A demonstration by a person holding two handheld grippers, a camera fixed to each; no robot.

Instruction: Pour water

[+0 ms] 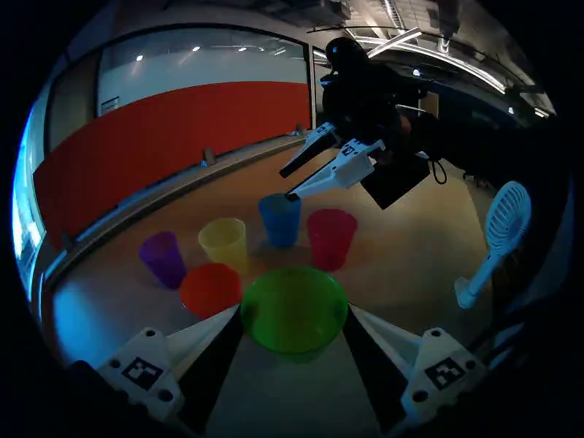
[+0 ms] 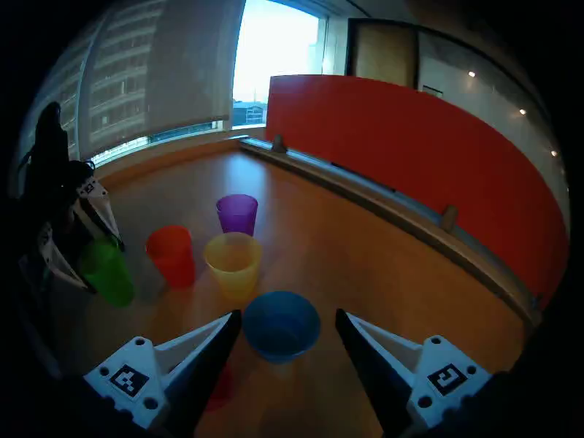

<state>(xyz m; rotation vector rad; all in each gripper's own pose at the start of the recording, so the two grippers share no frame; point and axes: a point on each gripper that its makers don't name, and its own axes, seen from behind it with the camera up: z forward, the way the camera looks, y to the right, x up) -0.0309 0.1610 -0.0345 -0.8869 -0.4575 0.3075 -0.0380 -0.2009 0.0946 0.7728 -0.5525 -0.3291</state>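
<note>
**Left gripper view**
- Left gripper (image 1: pixel 292 315): we see both fingers pressed to the sides of the green cup (image 1: pixel 294 292), clamped on it; we cannot tell whether it is lifted.
- Edges: the table (image 1: pixel 409 255) ends at a low ledge (image 1: pixel 146 197) under the red wall (image 1: pixel 168 139), near the purple cup (image 1: pixel 162 257).
- Open room: bare wood lies right of the cups, up to the fan (image 1: pixel 504 233).
- Around: the orange cup (image 1: pixel 210 288) stands just beside the green cup. The yellow cup (image 1: pixel 224 243), blue cup (image 1: pixel 279 219) and pink cup (image 1: pixel 331 237) stand in a row behind.
- In the way: the right gripper (image 1: pixel 287 185) hangs over the blue cup, its lower fingertip at the rim, with a dark sleeve behind it.

**Right gripper view**
- Right gripper (image 2: pixel 287 315): its jaws are spread with the blue cup (image 2: pixel 281 325) upright between them. We see a gap at the right finger, so it has no grip.
- Edges: the ledge (image 2: pixel 409 208) and red wall (image 2: pixel 438 160) run along the right; a window (image 2: pixel 277 51) is at the far end.
- Open room: there is a wide bare table (image 2: pixel 350 241) right of the cups.
- Around: the yellow cup (image 2: pixel 233 263) is just beyond the blue one, with the orange cup (image 2: pixel 171 254) and purple cup (image 2: pixel 237 213) near it.
- In the way: the left gripper (image 2: pixel 106 268) holds the green cup (image 2: pixel 109 281) at the far left.
- Water: we cannot tell whether any cup holds some.
</note>
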